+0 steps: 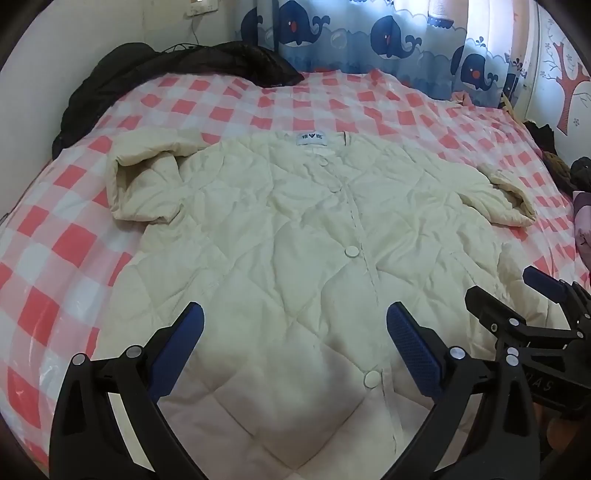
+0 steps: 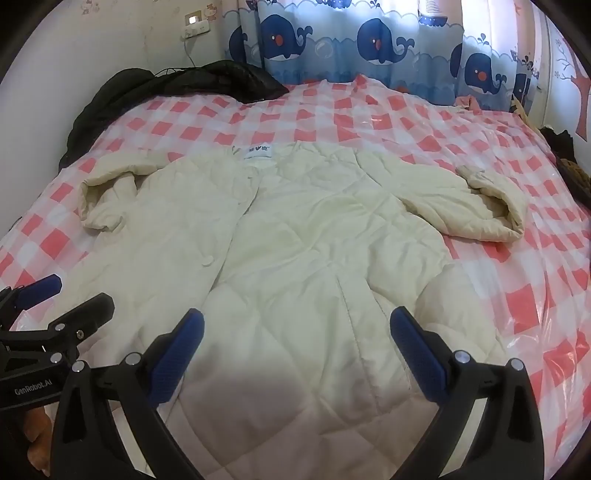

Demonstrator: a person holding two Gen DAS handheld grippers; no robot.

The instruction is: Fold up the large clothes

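A cream quilted jacket [image 1: 295,221] lies front-up on the pink-and-white checked bed [image 1: 48,236], collar away from me, buttoned down the middle. Its two sleeves are bunched up at the left [image 1: 144,184] and the right [image 1: 509,199]. My left gripper [image 1: 295,332] hovers open above the lower front of the jacket, nothing between its blue pads. My right gripper [image 2: 297,336] also hangs open over the jacket [image 2: 303,240] near its hem, empty. Each gripper shows at the edge of the other's view: the right gripper [image 1: 517,295], and the left gripper [image 2: 70,295].
A black garment [image 1: 166,70] is heaped at the bed's far left corner against the wall. Whale-print curtains [image 1: 388,37] hang behind the bed. Dark items [image 1: 576,170] lie at the bed's right edge. A wall socket with a cable [image 2: 194,27] sits upper left.
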